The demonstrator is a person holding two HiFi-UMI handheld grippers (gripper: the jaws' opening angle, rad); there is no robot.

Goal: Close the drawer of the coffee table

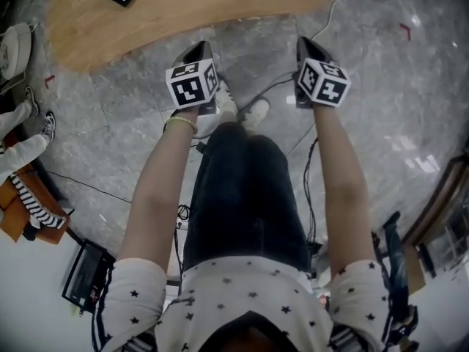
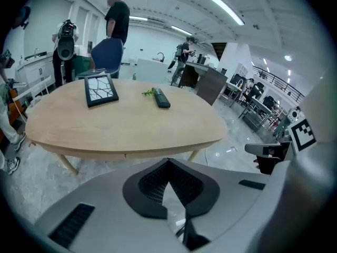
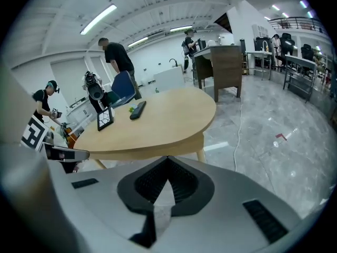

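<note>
The light wooden coffee table (image 1: 183, 13) stands just beyond my feet, with both grippers held above the floor short of its near edge. Its front apron (image 2: 152, 152) looks flush, with only a thin seam showing and no drawer sticking out. My left gripper (image 1: 199, 48) is shut with nothing between its jaws, and its pads meet at the tip (image 2: 168, 161). My right gripper (image 1: 304, 44) is shut and empty too (image 3: 167, 158). Neither touches the table (image 3: 158, 125).
A black picture frame (image 2: 101, 89) and a dark remote (image 2: 161, 98) lie on the tabletop. Cables (image 1: 308, 174) trail over the marble floor by my feet. People (image 2: 117, 16) and a blue chair (image 2: 107, 56) are behind the table. A dark device (image 1: 86, 273) lies at my left.
</note>
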